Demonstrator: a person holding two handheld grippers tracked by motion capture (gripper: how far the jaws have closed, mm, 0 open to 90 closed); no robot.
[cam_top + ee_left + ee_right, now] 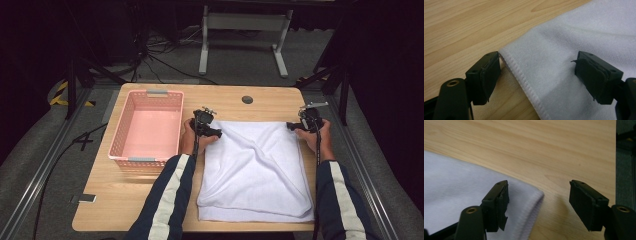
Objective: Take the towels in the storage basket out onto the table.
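A white towel [257,167] lies folded on the wooden table [100,200], its far edge toward the back. My left gripper [216,133] sits at the towel's far left corner [506,53]; the jaws stand open, with the hemmed corner lying flat between them and no pad pressing on it. At the far right corner [536,195] my right gripper [292,126] is open too, the corner lying loose on the table between its jaws. In the left gripper view the gripper [536,75] straddles the hem. In the right gripper view the gripper [539,205] hovers over the corner.
A pink plastic basket [120,135] with nothing in it stands left of the towel. A round grey cap [247,99] is set into the table near the back edge. Beyond the table are a white stand's legs [240,45] and cables on the floor.
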